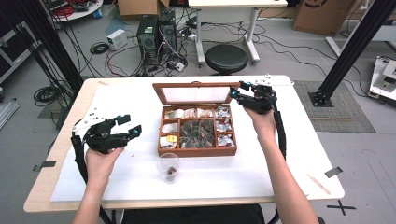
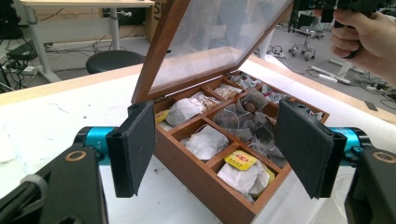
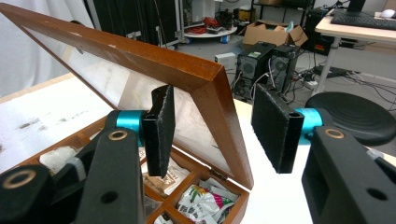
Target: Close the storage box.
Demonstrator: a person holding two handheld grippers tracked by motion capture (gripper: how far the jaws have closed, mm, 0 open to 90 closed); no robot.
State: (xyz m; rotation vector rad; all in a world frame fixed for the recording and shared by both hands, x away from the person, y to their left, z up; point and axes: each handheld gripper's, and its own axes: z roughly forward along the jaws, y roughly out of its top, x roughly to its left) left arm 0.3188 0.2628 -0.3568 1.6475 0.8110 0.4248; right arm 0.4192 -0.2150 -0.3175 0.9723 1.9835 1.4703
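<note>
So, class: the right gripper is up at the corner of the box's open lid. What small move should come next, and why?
Probably close the right gripper a little onto the lid. Its jaws straddle the lid's corner frame but the pads look apart from the wood, so nothing is gripped yet. The lid stands tilted open over the box, and the left gripper waits open beside it.

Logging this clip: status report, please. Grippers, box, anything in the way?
Left gripper open, clear of the box. Right gripper straddles the raised lid's corner, pads not pressing. Tea box open, sachets inside. Glass cup stands in front.
</note>
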